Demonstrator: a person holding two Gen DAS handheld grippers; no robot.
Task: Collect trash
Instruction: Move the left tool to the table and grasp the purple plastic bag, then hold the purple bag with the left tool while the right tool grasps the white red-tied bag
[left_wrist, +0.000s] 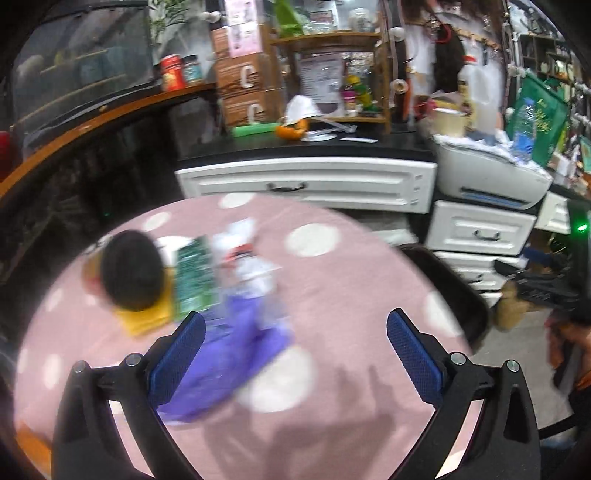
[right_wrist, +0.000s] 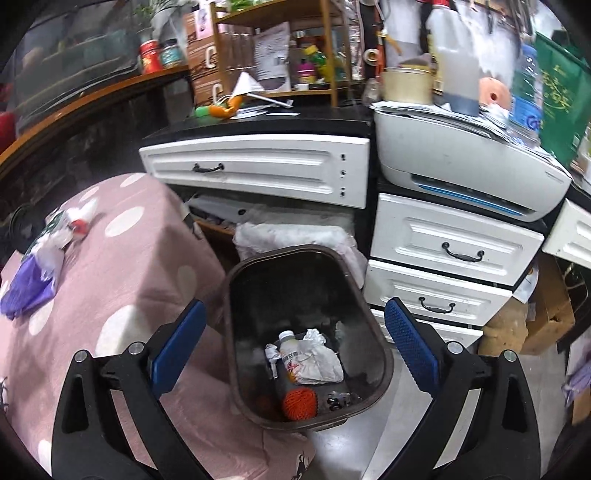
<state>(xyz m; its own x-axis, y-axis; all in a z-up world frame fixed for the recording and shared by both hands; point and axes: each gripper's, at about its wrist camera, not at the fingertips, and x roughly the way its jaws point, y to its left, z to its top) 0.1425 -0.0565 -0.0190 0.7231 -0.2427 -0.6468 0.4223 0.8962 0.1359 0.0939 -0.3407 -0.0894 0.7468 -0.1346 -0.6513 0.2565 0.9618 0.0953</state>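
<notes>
Only the right tool (right_wrist: 293, 325), jaws wide and empty, sees the bin (right_wrist: 236, 306); the left tool (left_wrist: 295, 332), wide too, overlooks the desk (left_wrist: 332, 280) beside it

White drawers (right_wrist: 255, 171), grey printer (right_wrist: 461, 166), pink dotted tablecloth (left_wrist: 343, 280), red tin (left_wrist: 172, 72)
</notes>
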